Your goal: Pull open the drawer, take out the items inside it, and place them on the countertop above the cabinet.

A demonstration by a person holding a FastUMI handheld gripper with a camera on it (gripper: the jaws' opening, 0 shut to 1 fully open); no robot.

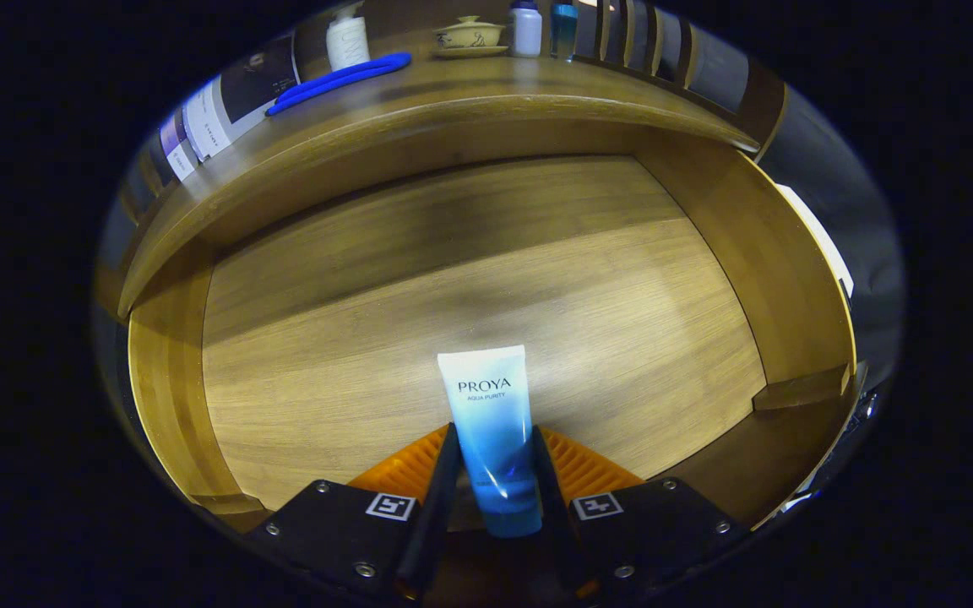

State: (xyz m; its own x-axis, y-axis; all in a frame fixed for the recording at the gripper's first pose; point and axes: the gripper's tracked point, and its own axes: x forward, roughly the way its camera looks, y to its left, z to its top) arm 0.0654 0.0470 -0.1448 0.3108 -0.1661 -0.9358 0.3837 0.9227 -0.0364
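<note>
Tool (495, 473) fingers are seen clamped on a white-and-blue cosmetic tube (491, 431), one finger pressed against each side of its lower, darker end, so that the tube stands out ahead of the fingers over the drawer (790, 279). The drawer is already pulled open, and its wooden floor lies bare beneath the tube; whether the tube is touching that floor or held just above it cannot be told.

The step in hand is judged to be the taking-out of the tube. For the next move, the tube would have to be lifted clear of the drawer's walls and carried up and forward over the front lip of the bench (486, 93), then set down on a free patch of wood.

On the bench, a blue strip-like object (339, 80), a white bottle (347, 38), a lidded ceramic cup on a saucer (470, 34), a white jar (526, 29) and a blue bottle (563, 25) are seen, so the free patch nearer the lip would be preferred.

On the tube, "PROYA" is read, with "AQUA PURITY" beneath it.
</note>
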